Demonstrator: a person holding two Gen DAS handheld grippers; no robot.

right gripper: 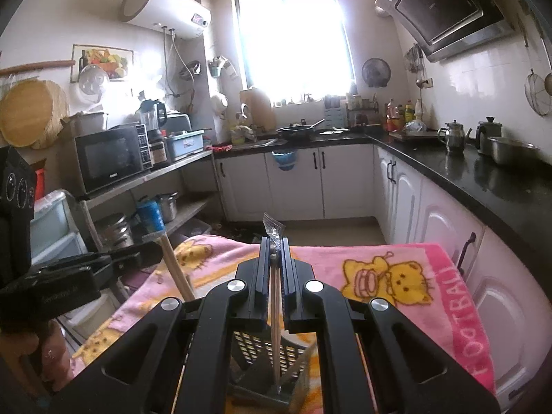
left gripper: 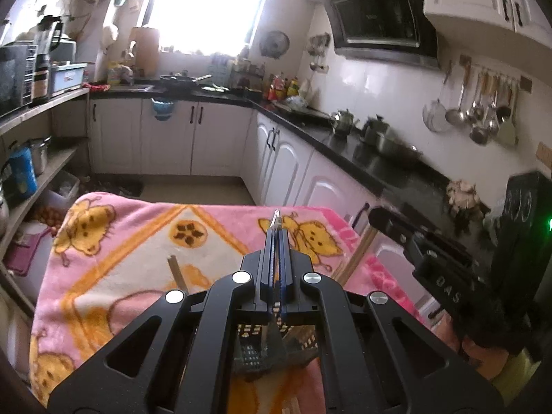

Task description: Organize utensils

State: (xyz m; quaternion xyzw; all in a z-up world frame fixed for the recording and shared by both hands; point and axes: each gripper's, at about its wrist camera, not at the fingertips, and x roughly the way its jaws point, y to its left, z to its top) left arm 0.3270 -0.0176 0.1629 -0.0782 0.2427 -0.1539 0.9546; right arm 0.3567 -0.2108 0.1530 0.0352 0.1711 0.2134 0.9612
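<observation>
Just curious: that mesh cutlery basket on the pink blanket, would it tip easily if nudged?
Probably: the basket sits on a soft blanket, likely unsteady. It looks thin and perforated, so probably light. Chopsticks leaning out may add leverage.

A pink cartoon blanket (left gripper: pixel 114 241) carries a perforated utensil holder (right gripper: pixel 258 352).

"FOOTBALL" runs in white capitals along the dark pink border of the blanket (right gripper: pixel 472 338), to the right of the right claw (right gripper: pixel 275 241). In the left wrist view, the letters "DAS" stand in pale print on the black body of the other claw's housing (left gripper: pixel 448 289), to the right of the left claw (left gripper: pixel 276 231). Print on the microwave (right gripper: pixel 114 162) is too small to read.
</observation>
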